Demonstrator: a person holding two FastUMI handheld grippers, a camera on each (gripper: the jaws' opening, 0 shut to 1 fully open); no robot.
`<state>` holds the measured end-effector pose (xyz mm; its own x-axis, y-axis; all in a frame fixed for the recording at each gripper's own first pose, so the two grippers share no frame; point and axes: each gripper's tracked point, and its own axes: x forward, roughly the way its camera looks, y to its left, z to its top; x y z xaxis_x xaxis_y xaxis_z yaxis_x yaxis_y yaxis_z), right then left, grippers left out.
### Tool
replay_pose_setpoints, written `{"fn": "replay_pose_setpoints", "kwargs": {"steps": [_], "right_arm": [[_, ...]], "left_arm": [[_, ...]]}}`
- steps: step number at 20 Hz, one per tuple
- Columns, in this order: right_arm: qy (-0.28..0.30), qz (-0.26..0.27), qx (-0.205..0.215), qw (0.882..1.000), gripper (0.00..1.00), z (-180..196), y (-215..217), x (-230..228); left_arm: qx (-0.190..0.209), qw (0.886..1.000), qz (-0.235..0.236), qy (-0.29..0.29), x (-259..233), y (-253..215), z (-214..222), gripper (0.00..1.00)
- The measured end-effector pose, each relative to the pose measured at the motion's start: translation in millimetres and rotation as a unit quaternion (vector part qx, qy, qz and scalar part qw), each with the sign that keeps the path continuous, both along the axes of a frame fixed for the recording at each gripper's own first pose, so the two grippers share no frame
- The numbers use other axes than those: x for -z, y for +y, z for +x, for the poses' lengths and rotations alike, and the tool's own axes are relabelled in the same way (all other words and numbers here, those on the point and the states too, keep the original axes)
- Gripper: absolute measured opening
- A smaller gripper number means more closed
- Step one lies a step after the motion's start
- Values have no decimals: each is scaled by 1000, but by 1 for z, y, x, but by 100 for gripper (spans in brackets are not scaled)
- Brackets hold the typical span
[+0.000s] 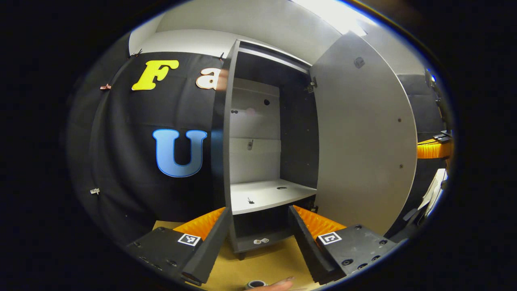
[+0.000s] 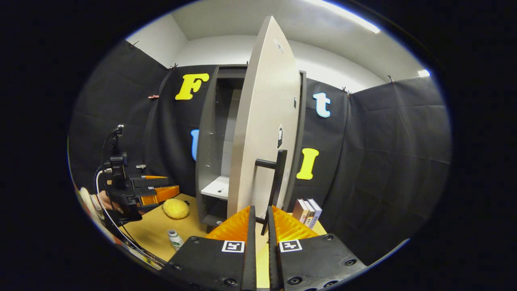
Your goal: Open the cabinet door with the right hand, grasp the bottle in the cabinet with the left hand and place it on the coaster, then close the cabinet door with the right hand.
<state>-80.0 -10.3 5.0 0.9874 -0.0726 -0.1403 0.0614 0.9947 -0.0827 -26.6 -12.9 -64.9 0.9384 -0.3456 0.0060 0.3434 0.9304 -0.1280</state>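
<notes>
The grey cabinet [image 1: 224, 133] stands with its door [image 1: 363, 141] swung wide to the right, and its white shelf [image 1: 266, 195] is bare. My left gripper [image 1: 259, 209] is open, level with the shelf's front and holding nothing. At the lower edge of that view is the bottle's top [image 1: 255, 284]. In the right gripper view the small bottle [image 2: 175, 238], white-capped with a green label, stands upright on the tan table; I cannot make out what is under it. My right gripper [image 2: 261, 208] is shut on the lower end of the dark door handle [image 2: 277, 178]. The left gripper [image 2: 155, 193] hangs at the far left.
A yellow rounded object [image 2: 175, 208] lies on the table [image 2: 151, 230] left of the cabinet [image 2: 210, 161]. A few books [image 2: 307, 212] stand right of the door [image 2: 262, 121]. Black cloth walls close the booth on all sides. A cable [image 2: 106, 214] trails from the left gripper.
</notes>
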Motion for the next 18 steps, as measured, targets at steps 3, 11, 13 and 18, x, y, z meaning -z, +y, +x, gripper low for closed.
{"fn": "replay_pose_setpoints", "kwargs": {"steps": [3, 11, 13, 18], "right_arm": [[-7, 2, -29, 1000, 17, 14, 31, 0], [-18, 22, -53, 998, 11, 28, 57, 7], [-10, 40, -58, 997, 11, 29, 59, 13], [-24, 63, -66, 996, 26, 31, 46, 12]], "left_arm": [[-10, 1000, 1, -3, -1, 28, -5, 90], [-45, 999, 15, -6, -2, 74, -26, 90], [-45, 999, 14, -7, -6, 72, -31, 90], [-47, 999, 15, -10, -16, 50, -43, 91]]}}
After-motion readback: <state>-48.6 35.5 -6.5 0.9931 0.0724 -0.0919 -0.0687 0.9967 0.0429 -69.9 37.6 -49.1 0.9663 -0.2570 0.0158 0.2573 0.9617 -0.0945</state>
